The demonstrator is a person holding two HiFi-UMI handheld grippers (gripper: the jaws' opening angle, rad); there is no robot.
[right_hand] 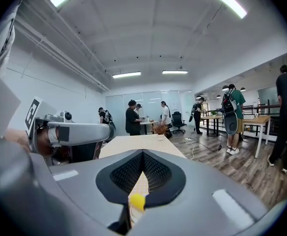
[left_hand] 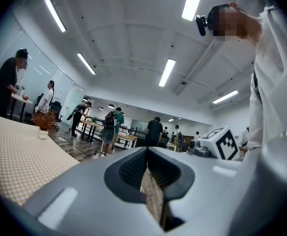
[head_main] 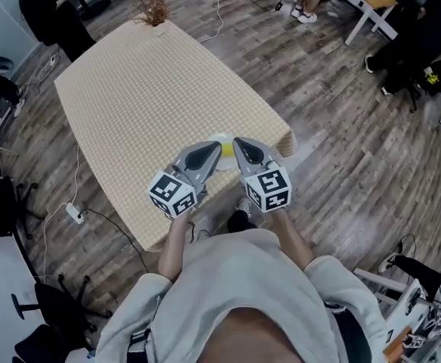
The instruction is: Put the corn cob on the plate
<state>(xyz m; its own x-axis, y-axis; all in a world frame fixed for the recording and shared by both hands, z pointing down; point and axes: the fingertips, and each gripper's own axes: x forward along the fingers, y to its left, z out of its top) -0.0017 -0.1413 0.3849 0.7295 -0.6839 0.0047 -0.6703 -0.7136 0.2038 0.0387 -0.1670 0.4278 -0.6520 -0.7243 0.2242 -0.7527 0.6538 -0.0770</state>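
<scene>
1. The yellow corn cob (head_main: 225, 150) lies on the round white plate (head_main: 218, 137) at the near right corner of the checked-cloth worktop (head_main: 144, 89); too little of it shows to tell its long axis.
2. It sits just beyond both claw tips, between them, with neither clearly nearer.
3. The left claw (head_main: 213, 150) and right claw (head_main: 239, 144) are both closed and empty.

bright ceiling strip lights (left_hand: 167, 72), dark fisheye corners, foreground seemingly soft

I can make out no words, numbers or brand names from here. The left cube (head_main: 173, 193) and right cube (head_main: 268, 190) bear only black-and-white square patterns.
</scene>
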